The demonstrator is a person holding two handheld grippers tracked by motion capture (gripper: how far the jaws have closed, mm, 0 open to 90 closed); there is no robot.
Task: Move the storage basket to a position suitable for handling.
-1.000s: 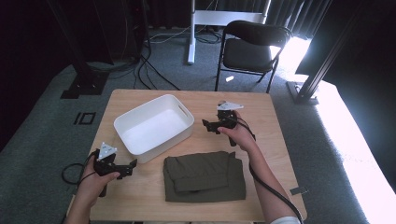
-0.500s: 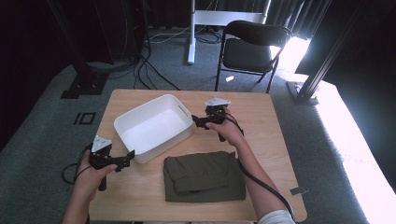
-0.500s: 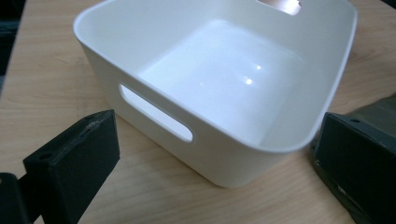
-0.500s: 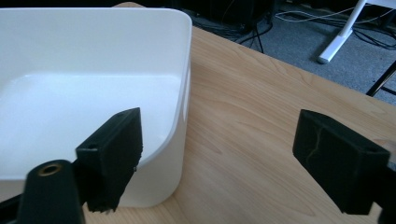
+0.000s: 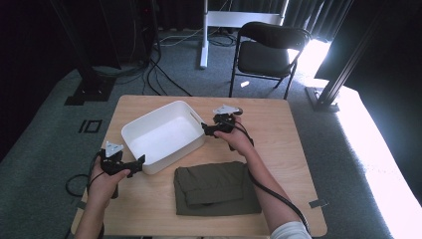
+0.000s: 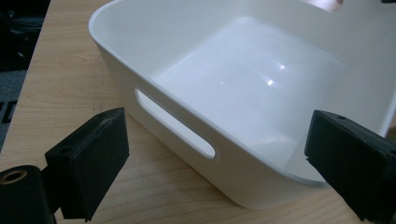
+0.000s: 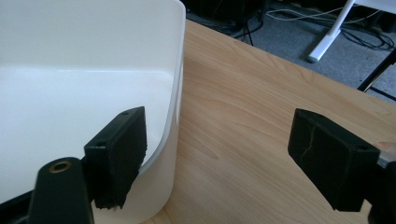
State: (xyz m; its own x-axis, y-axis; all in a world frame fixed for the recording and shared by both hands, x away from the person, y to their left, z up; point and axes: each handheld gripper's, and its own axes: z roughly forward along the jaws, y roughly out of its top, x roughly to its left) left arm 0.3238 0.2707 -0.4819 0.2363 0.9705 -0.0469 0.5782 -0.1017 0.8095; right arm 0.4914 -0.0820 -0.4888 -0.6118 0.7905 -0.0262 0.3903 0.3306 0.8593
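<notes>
A white plastic bin [image 5: 164,134] stands empty on the wooden table [image 5: 278,124], with a slot handle [image 6: 175,123] in its near end wall. My left gripper [image 5: 141,160] is at that end. Its open jaws have just been closing a little and straddle the wall [image 6: 215,135] without touching it. My right gripper [image 5: 205,128] is at the bin's far right corner. Its open jaws have also just been closing, one finger [image 7: 119,149] over the inside, the other [image 7: 327,156] outside above the table. The corner wall [image 7: 175,116] stands between them, not pressed.
A folded olive-green cloth [image 5: 216,188] lies on the table in front of the bin, near the front edge. Behind the table on the grey carpet are a black folding chair [image 5: 266,52], a white stand [image 5: 204,30] and loose cables [image 5: 159,74].
My right gripper has moved left across the table up to the bin's corner. My left gripper has edged slightly toward the bin's near end. The bin and the cloth have stayed put.
</notes>
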